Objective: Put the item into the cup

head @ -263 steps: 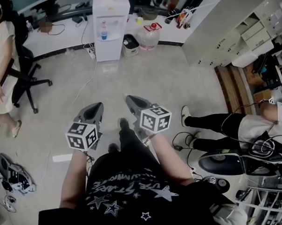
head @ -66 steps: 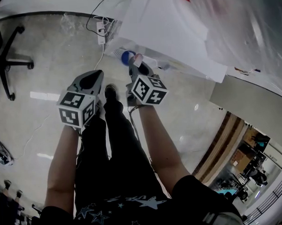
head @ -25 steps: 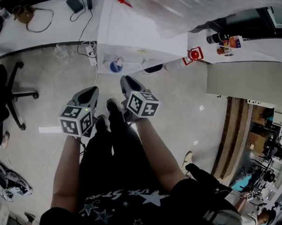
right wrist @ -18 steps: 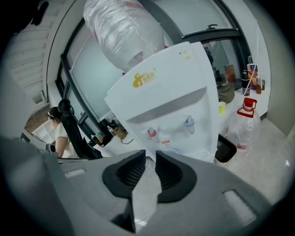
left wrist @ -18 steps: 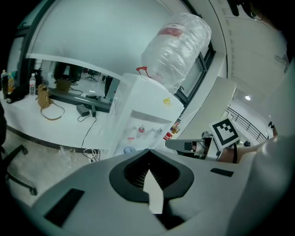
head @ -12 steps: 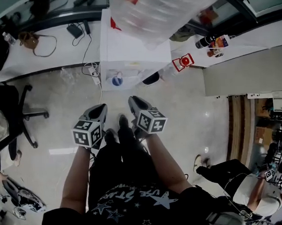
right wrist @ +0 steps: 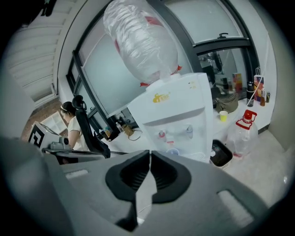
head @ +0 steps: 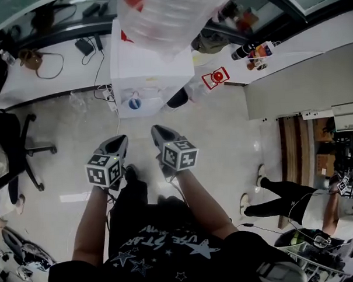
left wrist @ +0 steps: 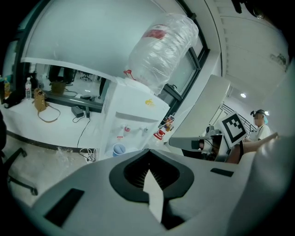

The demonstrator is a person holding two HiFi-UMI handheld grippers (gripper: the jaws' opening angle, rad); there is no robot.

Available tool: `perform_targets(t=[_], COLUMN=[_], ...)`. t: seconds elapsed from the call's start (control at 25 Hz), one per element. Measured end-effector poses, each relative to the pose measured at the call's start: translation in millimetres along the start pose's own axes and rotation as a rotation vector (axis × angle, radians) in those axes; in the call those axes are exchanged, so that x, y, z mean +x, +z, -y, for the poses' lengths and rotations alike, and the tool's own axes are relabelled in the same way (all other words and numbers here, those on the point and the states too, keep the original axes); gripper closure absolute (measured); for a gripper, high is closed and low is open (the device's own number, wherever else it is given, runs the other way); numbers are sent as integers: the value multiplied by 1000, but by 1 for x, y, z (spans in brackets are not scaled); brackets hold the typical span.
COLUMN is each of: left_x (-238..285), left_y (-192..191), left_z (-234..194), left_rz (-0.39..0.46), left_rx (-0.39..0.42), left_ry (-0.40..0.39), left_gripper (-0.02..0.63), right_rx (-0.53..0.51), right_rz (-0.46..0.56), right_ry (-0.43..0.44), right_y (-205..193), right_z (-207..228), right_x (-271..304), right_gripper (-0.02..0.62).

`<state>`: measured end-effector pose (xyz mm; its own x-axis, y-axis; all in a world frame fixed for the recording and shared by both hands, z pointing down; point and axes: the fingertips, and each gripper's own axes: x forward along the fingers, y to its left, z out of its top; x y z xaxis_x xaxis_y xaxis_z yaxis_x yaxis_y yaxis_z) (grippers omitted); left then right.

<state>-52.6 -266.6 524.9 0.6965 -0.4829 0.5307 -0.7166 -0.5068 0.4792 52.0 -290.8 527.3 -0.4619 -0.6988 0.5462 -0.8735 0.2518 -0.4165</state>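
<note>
The water dispenser (head: 152, 68) is white with a small yellow mark, the big bottle (head: 165, 15) on top is see-through with a red label, and the cup (head: 134, 102) in its front is blue. The left gripper (head: 119, 141) and the right gripper (head: 158, 131) are grey with black pads, and each marker cube (head: 103, 169) is white with black squares. The shirt (head: 163, 249) is black with white stars and letters, the floor (head: 223, 135) is pale grey and shiny, and the jug (head: 212, 80) is clear with a red top.
</note>
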Motion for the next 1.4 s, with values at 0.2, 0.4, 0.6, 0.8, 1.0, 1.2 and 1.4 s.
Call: perform_targets(t=[0.2,0.4,0.6,0.8,1.0,1.2,1.4], left_x=[-6,-11,-18,-29,-42,-56,-72], left_y=[-1,-18,-32,-44,-52,-67,-85], left_z=[29,66,101,136,168,202,234], left_rz=[26,39,57,81,123,165,206], left_rx=[14,12,24,51,73,60,27], left_ry=[29,51,66,77,81,74,64], left_gripper=[600,600,600,600,600,600,600], right_rx=[-46,-28,-43,-46,-64,-69,-38], right_rz=[25,34,42,57,88,118,121], right_ry=[58,109,142,158,174,191,218], right_y=[7,-7,-15,-26,-34,-51,-70], right_z=[-8,-6,-6,-4,-8,-12,-18], right_x=[-29,-62,-95,-133,-170,-215,-254], right_gripper=[595,595,595,595,595,595,595])
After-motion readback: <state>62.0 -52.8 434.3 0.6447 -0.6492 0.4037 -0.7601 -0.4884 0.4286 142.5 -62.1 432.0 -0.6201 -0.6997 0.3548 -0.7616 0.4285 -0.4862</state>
